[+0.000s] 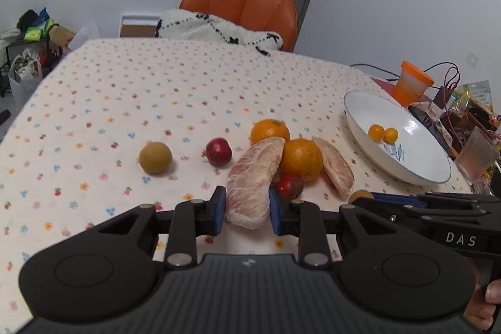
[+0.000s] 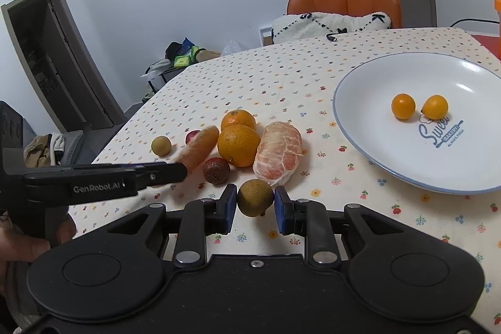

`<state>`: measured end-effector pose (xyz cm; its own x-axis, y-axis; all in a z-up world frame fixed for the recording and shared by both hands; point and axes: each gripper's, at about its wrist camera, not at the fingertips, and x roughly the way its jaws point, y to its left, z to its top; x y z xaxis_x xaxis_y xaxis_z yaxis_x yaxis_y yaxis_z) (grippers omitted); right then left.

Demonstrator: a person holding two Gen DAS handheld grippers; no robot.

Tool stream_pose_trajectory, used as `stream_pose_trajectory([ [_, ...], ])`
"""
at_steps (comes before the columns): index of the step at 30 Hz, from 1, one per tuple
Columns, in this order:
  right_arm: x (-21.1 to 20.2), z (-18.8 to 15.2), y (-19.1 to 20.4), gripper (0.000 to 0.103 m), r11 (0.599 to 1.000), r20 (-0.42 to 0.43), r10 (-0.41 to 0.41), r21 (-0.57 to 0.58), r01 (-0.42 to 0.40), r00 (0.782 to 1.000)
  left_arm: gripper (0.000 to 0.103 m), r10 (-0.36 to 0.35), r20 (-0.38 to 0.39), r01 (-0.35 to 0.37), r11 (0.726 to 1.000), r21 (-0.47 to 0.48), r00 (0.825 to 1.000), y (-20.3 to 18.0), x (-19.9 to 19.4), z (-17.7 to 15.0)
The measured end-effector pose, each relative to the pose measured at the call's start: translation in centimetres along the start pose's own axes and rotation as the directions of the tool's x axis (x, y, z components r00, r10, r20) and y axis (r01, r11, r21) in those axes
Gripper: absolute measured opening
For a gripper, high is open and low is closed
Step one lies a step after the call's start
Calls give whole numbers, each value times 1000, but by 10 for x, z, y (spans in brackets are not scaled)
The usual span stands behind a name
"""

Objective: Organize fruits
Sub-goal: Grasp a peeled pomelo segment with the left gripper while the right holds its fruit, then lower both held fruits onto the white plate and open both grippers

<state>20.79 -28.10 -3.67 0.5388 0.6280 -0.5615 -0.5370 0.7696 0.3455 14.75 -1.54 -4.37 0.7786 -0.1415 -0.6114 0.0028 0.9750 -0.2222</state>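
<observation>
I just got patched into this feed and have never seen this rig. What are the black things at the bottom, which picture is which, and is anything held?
No robot arm here: a person holds a two-finger gripper in each hand, each with a camera looking along its fingers.

In the left wrist view, the left gripper is shut on a peeled pomelo segment.

In the right wrist view, the right gripper brackets a small brownish fruit; a gap shows on one side, so I cannot tell if it grips.

On the dotted tablecloth lie two oranges, another segment and small red fruits. The white plate holds two small yellow fruits.
</observation>
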Motion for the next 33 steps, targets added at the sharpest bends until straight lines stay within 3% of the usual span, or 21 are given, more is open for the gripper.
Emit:
stream_pose_trajectory([
  [17, -22, 11, -3, 24, 1000, 70, -4, -8, 5, 998, 27, -14, 97, 10, 999, 42, 995, -17, -27, 19],
  [33, -43, 17, -33, 24, 997, 131, -71, 40, 66, 989, 27, -62, 118, 51, 995, 92, 991, -55, -15, 32],
])
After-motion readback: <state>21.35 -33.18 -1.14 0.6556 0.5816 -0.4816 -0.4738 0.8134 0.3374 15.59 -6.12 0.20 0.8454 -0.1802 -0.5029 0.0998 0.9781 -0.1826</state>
